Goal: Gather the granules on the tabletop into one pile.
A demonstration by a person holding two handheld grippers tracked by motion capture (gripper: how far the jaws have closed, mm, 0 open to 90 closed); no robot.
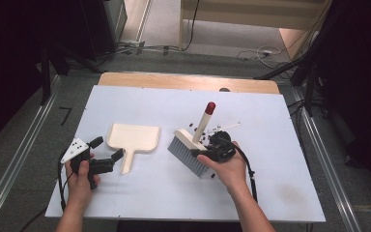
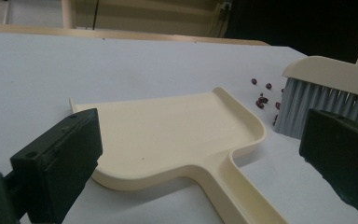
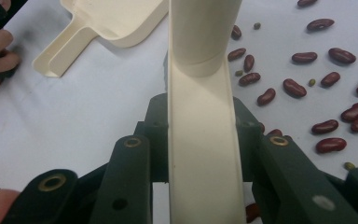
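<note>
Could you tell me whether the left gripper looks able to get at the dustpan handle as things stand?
Probably yes: the left gripper is open, the dustpan handle lies right beside its jaws, and nothing sits between them.

On the tabletop the dustpan lies left of the brush, well apart from it; the beans are scattered behind the brush and to its right

dustpan: cream plastic, smooth, faint sheen | brush: cream plastic back, grey bristles, glossy red handle tip | beans: dark red, shiny | table: white, matt | right hand-held gripper: black matt plastic
</note>
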